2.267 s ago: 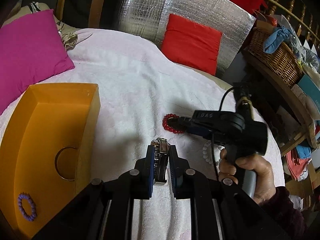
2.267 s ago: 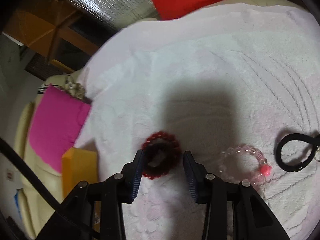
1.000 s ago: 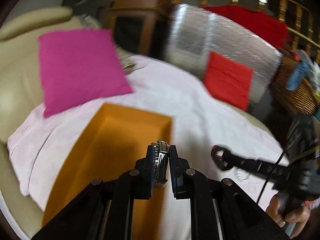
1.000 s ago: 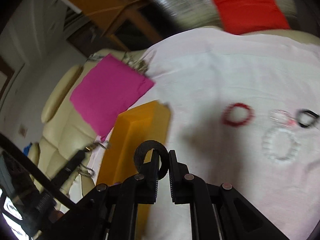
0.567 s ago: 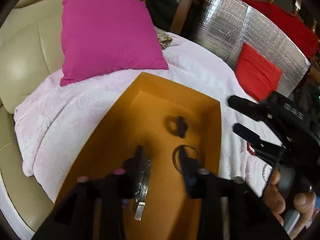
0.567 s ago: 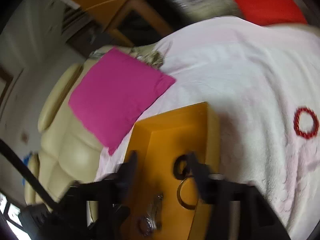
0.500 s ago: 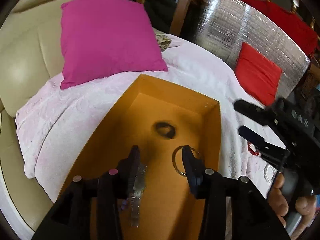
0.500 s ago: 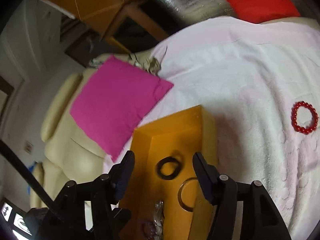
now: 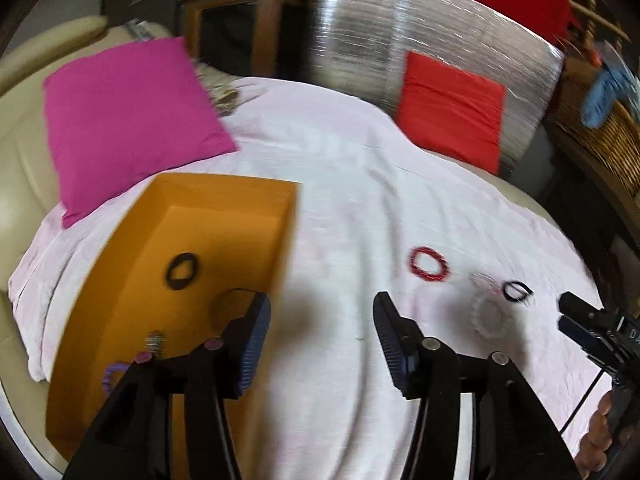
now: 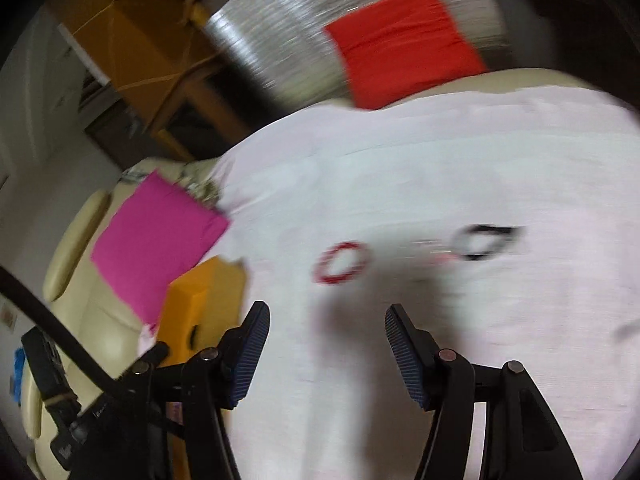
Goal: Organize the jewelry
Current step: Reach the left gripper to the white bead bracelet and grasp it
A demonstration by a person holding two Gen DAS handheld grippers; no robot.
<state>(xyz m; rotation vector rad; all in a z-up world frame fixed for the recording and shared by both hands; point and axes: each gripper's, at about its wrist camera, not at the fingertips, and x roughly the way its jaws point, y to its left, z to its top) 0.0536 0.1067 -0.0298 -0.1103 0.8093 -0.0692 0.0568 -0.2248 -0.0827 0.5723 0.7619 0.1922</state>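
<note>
Both hand-held grippers are released and carry nothing. The left hand-held gripper (image 9: 320,332) has just been opening its jaws, with only the pale pink blanket (image 9: 360,184) showing between them, just right of the orange box (image 9: 224,200). The right hand-held gripper (image 10: 326,344) also stands spread over bare blanket, further right of the box.

Inside the orange box lie a black hair tie (image 9: 182,271), a watch (image 9: 155,342) near its front wall, and a purple bead bracelet (image 9: 114,374) at the near corner. Well to the right of the box, still out on the blanket, sit the red bead bracelet (image 9: 429,264), a white bead bracelet (image 9: 486,314), a faint pink bead bracelet (image 9: 486,282) and another black hair tie (image 9: 518,291), the last three bunched closely together.

The risk, as I see it, lies in that cluster. The pieces right of the red bracelet look near enough to touch, so jaws closing on one may snag or drag a neighbour. The blanket is soft and rumpled, so pads pressed down could pinch fabric with the beads. Both views are smeared, so a hasty grab could miss.
</note>
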